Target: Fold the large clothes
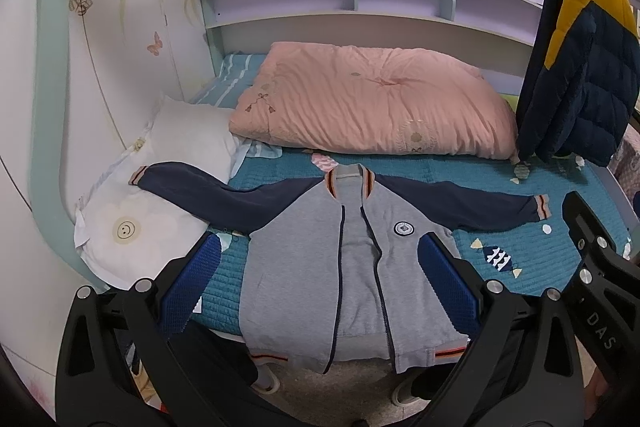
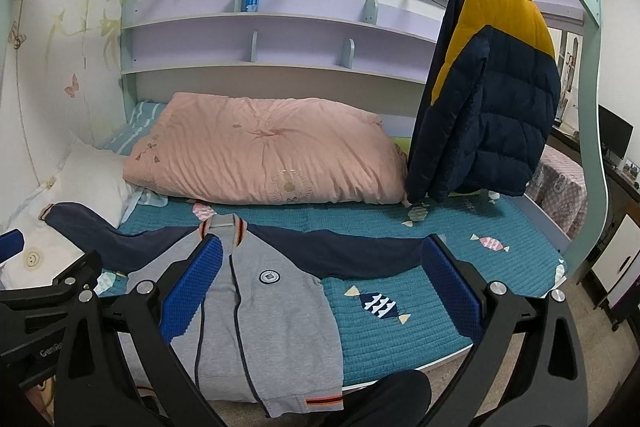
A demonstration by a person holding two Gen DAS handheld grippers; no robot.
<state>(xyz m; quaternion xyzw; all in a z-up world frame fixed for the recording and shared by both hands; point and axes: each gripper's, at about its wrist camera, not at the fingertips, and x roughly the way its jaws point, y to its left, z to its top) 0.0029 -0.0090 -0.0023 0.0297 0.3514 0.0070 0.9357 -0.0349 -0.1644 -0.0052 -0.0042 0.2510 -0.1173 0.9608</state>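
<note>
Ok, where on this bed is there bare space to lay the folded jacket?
Free: teal quilted bedspread right of the grey-and-navy zip jacket, below its right sleeve, out to the bed's edge. Crowded: pink duvet behind, white pillow under the left sleeve.

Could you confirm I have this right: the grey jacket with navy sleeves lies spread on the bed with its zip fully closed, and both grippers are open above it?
Not quite: the zip is open, not closed. In the left wrist view the grey jacket lies spread on the bed with its front parted, showing the grey lining. The left gripper and right gripper are indeed open.
</note>
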